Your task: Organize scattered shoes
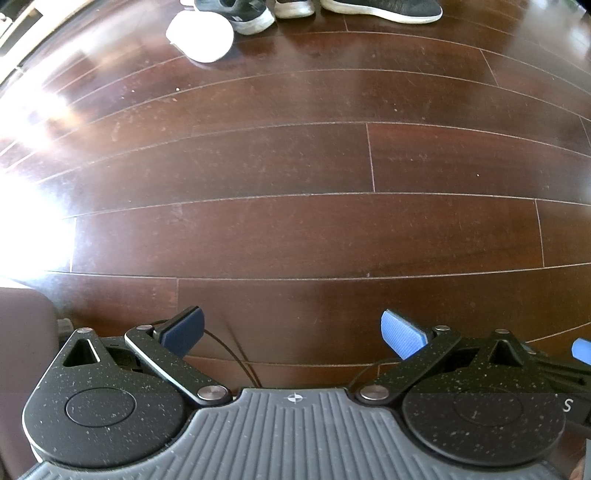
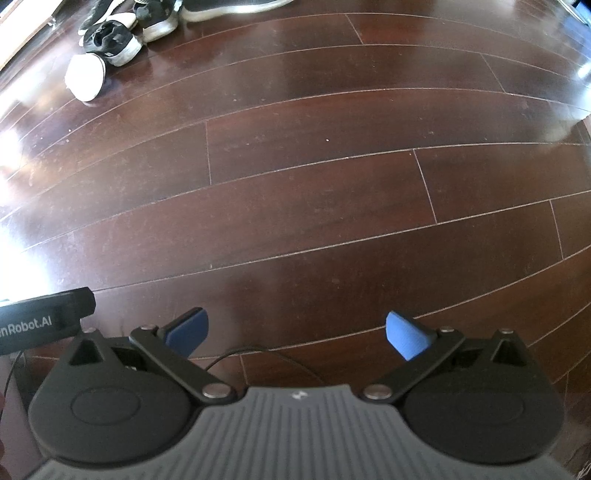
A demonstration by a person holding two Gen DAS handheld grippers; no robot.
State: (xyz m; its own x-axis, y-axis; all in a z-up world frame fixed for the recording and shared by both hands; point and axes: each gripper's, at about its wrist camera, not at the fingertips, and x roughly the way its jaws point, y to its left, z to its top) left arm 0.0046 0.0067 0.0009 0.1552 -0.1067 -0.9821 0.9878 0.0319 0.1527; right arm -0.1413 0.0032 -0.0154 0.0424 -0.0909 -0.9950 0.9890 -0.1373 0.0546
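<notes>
While both wide apart: left gripper (image 1: 291,332) | right gripper (image 2: 297,332) | four shoes (image 2: 110,40) visible far off

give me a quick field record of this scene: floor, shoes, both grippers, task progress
floor: dark wooden planks, glare at left
shoes: clustered at far edge; white shoe nearest, black sneaker with white sole behind it, long dark sneaker to the right
left gripper: open, holding nothing
right gripper: open, holding nothing
task progress: no shoe grasped yet; shoes lie in a jumble

Dark reddish-brown plank floor (image 1: 295,166), black white-soled shoes (image 2: 110,42), blue gripper pads (image 1: 402,334).
</notes>
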